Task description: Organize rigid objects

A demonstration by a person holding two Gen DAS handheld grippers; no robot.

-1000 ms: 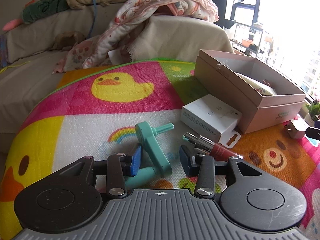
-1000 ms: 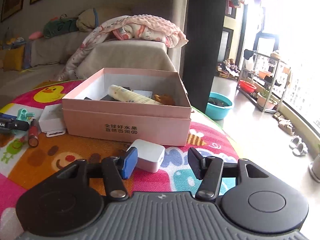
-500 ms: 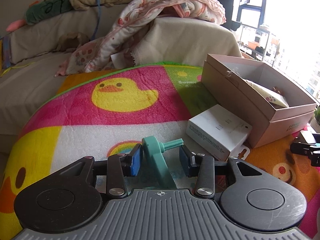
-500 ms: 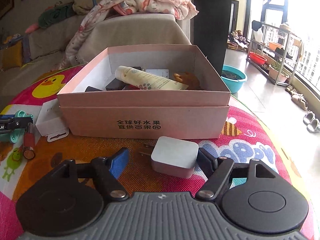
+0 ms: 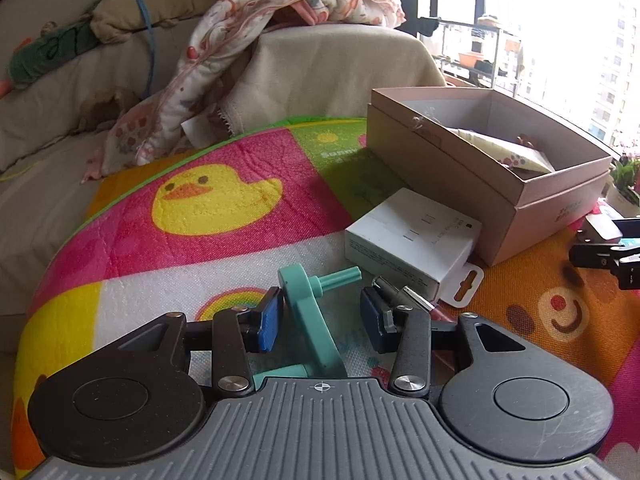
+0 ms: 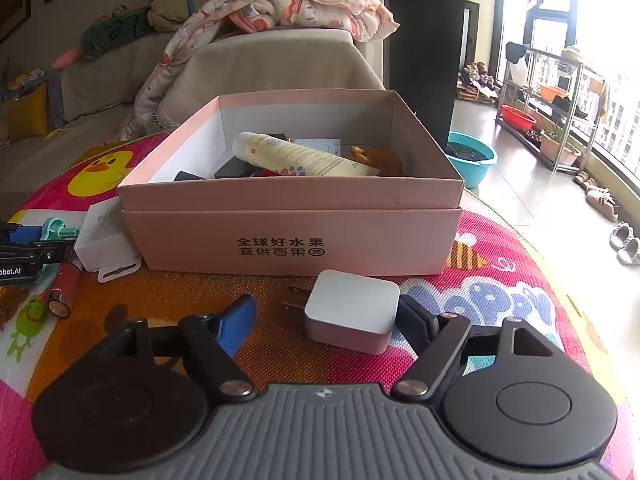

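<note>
A teal plastic crank-shaped part [image 5: 310, 320] lies on the colourful mat between the open jaws of my left gripper [image 5: 320, 320]; its left pad is close to the part. A red lipstick tube [image 5: 408, 298] lies just right of that gripper. My right gripper [image 6: 328, 320] is open around a white plug adapter [image 6: 352, 316]; its right pad touches the adapter and its left pad is apart from it. The pink cardboard box [image 6: 292, 200] stands behind, holding a cream tube [image 6: 304, 156] and several small items. The teal part [image 6: 56, 230] and lipstick [image 6: 64, 284] also show in the right wrist view.
A small white carton [image 5: 412, 236] lies against the box's left side, also in the right wrist view [image 6: 104, 236]. The round play mat [image 5: 180, 208] ends near a sofa with a blanket [image 5: 280, 20]. Floor, a teal basin [image 6: 472, 156] and a rack are to the right.
My left gripper has moved forward so the teal part lies between its jaws. My right gripper has moved in on the adapter, which now sits between its jaws.
</note>
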